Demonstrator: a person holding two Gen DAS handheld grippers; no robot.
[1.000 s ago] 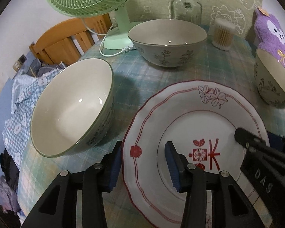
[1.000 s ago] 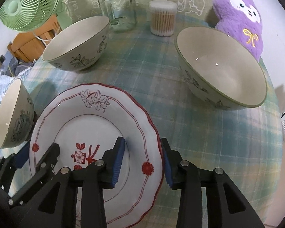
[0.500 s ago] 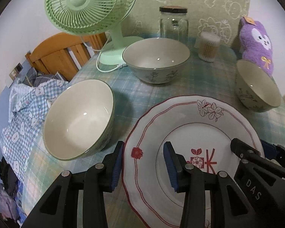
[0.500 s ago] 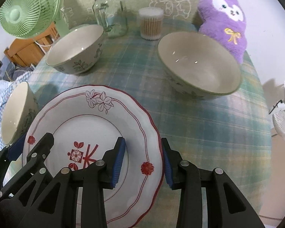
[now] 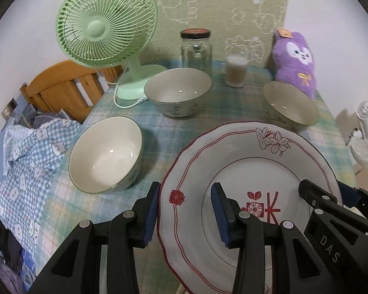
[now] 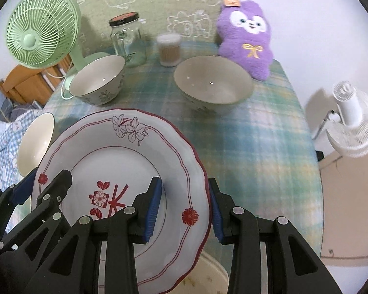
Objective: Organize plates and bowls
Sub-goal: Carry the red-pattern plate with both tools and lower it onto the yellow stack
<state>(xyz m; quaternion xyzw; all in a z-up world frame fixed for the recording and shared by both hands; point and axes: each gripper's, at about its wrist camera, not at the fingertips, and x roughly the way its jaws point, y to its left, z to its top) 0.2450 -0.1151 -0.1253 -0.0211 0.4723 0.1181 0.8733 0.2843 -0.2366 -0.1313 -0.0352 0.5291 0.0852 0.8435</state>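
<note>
1. Left gripper (image 5: 185, 210) clamps the left rim of the plate (image 5: 252, 171): one blue pad outside the edge, the other on the inner face.
2. Right gripper (image 6: 185, 207) clamps the plate's right rim the same way, so the rim sits between both pairs of pads.
3. The plate is white with a scalloped red edge, a flower sketch on its far rim and a red mark in the centre. It is held off the plaid tablecloth (image 6: 269, 147), near side of the table, tilted toward the cameras.
4. Three bowls sit on the cloth: left bowl (image 5: 105, 155) beside the plate's left edge, far bowl (image 5: 177, 91) toward the middle back, right bowl (image 6: 213, 83) far right.
5. Another pale rim (image 6: 208, 279) shows under the plate's near right edge; can't tell what it is.
6. Along the back, left to right: green fan (image 5: 105, 22), glass jar (image 5: 195, 49), cotton-swab tub (image 5: 235, 71), purple plush (image 6: 247, 34).
7. White fan (image 6: 353, 125) stands off the table, right.
</note>
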